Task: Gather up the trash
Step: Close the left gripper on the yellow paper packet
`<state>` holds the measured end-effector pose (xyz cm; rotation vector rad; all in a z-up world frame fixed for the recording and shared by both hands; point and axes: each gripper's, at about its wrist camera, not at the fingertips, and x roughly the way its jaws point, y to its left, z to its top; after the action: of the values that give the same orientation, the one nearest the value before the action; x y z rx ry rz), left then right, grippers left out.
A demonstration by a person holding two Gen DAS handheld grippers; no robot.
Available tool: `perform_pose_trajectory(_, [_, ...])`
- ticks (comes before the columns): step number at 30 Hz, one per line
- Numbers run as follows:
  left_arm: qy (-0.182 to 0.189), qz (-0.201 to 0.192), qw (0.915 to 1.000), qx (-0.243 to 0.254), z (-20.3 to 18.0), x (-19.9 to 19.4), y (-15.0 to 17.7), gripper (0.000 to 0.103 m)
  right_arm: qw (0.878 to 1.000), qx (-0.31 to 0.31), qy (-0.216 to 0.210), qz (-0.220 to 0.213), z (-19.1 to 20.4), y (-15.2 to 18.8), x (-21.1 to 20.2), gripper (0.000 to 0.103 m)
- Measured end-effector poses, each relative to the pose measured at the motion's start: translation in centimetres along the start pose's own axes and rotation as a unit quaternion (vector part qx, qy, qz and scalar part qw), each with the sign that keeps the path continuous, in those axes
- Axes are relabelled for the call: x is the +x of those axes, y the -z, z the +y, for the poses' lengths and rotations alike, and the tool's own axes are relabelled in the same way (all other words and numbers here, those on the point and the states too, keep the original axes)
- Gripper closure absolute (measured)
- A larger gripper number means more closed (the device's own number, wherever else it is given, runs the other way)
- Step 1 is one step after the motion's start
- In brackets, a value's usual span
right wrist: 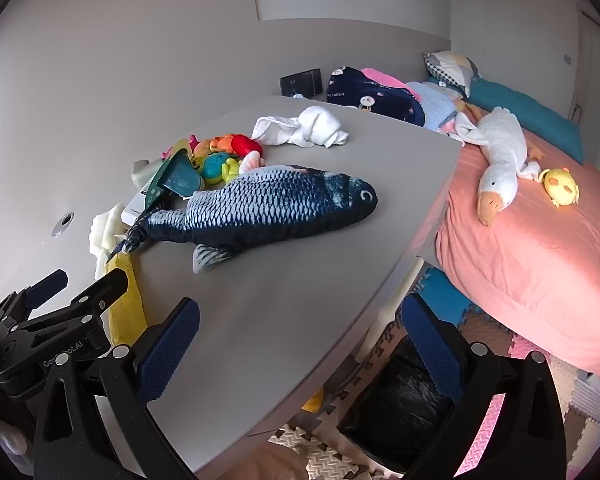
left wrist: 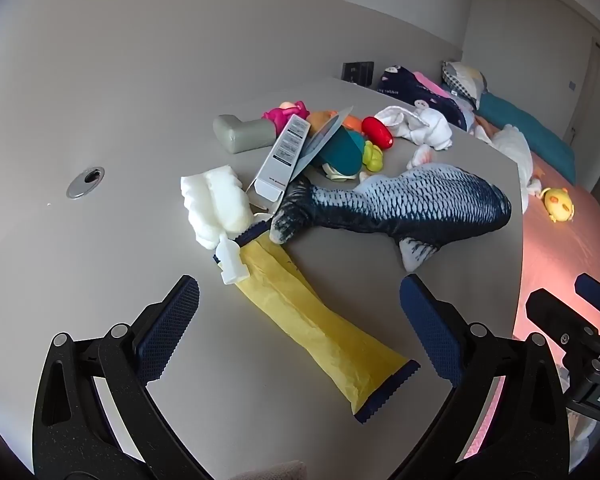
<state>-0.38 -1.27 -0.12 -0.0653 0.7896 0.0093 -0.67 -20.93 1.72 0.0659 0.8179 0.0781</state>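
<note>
From the left wrist, the left gripper [left wrist: 296, 326] hangs with fingers spread wide over the yellow wrapper [left wrist: 316, 320] lying flat on the table [left wrist: 100, 260]; the far end of the wrapper touches the fish toy [left wrist: 400, 208], which a careless pull could drag along. From the right wrist, the right gripper [right wrist: 300, 340] is spread and empty past the table edge, above a black-lined bin [right wrist: 400, 400]; a drop from here might miss it.
</note>
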Motion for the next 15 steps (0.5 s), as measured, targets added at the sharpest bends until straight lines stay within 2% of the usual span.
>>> perform_pose_trajectory(15, [0.000,0.002,1.0000,0.000,0.14,0.19,-0.06,0.006,1.000,-0.001,0.002,-0.001,-0.20,0.07,0.08,0.002])
